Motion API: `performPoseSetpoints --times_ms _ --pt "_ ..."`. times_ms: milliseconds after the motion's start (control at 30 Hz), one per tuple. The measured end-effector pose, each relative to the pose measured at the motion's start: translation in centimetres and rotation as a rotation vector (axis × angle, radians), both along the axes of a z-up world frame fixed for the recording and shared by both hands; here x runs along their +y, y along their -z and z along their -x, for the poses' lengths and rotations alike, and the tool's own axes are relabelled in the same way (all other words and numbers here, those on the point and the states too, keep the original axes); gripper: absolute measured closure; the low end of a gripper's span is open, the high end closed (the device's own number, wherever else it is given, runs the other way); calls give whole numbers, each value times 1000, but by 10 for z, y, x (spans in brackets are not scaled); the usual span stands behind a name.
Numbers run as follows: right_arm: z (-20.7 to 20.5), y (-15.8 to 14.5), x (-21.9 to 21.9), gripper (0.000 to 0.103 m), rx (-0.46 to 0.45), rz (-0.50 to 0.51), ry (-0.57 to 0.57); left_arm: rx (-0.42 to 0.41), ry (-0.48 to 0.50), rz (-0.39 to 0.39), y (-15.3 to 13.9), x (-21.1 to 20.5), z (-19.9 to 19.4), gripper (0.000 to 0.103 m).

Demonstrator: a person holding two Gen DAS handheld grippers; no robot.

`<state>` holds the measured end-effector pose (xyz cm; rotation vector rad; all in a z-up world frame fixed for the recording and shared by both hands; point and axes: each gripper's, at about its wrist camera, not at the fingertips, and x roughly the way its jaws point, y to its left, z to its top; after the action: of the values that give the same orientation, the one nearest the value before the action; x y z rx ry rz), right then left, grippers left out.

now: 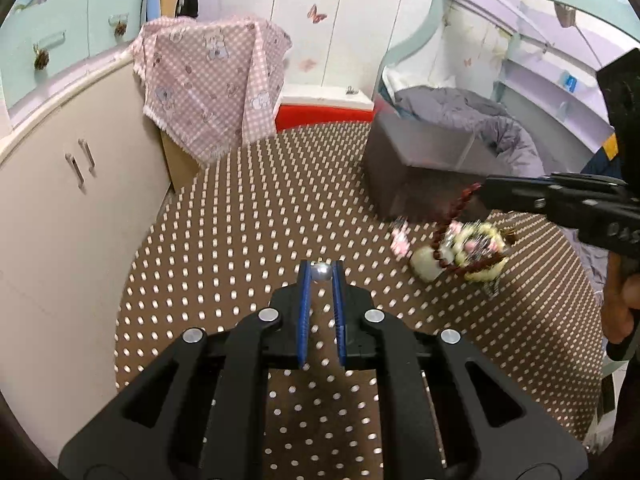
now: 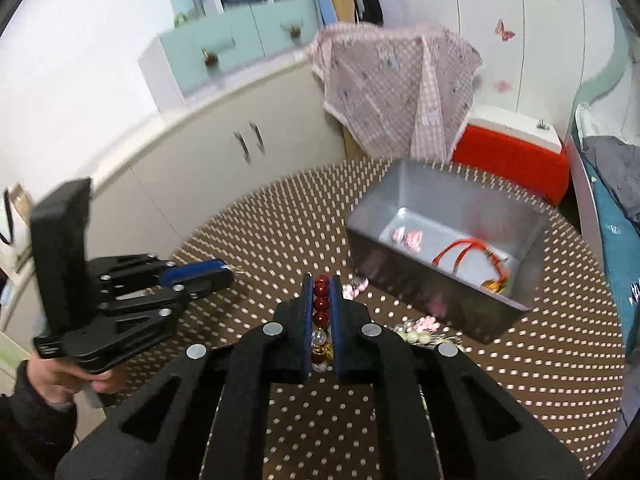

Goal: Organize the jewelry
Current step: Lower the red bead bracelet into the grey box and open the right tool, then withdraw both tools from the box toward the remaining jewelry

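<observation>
Left wrist view: left claw [image 1: 321,271] pinches a silvery pearl earring [image 1: 321,272] above the brown dotted counter [image 1: 248,240].

Right wrist view: right claw [image 2: 321,292] clamps a dark-red bead bracelet [image 2: 321,300]. Step: carrying; next, release over the grey metal box [image 2: 404,184].

No text or label can be read.

Bare dotted counter [image 1: 248,248] lies open on the left, while the grey box [image 2: 436,264] and loose jewelry pile [image 1: 472,252] block the right.
</observation>
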<state>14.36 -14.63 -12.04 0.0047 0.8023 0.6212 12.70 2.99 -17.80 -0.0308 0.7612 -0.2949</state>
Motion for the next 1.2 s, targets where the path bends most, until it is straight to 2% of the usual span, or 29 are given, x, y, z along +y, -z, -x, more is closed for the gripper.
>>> performPoseSetpoints --times_ms 267,500,600,833,867,900,933,967,1000,1033,1200 --pt "12 -61 -40 97 -114 -62 44 -77 37 8 -46 -14 -3 93" --pt "-9 -97 -61 97 -189 -63 110 -131 102 5 -86 -48 -33 92" --pt "-25 -99 -67 97 -180 -73 130 -104 129 43 -91 -63 -56 92" --pt "-64 -67 -76 96 -89 -91 181 -21 156 90 -85 -84 -100 92" --pt "-66 -63 -79 93 -77 -111 199 -11 152 85 -83 -85 -104 91" --pt "-71 -57 -85 81 -56 -139 224 8 149 76 -80 -87 -110 86" --pt "-72 -55 -91 68 -48 -153 256 22 145 81 -79 -87 -113 74" --pt "-72 -55 -96 34 -60 -162 294 24 123 87 -79 -84 -114 25" --pt "-68 -57 -99 14 -77 -168 314 8 94 96 -81 -80 -113 6" --pt "-64 -59 -105 11 -103 -176 340 -32 64 114 -83 -74 -108 6" --pt "-48 -64 -121 8 -137 -165 432 -59 -5 73 -88 -62 -98 6"
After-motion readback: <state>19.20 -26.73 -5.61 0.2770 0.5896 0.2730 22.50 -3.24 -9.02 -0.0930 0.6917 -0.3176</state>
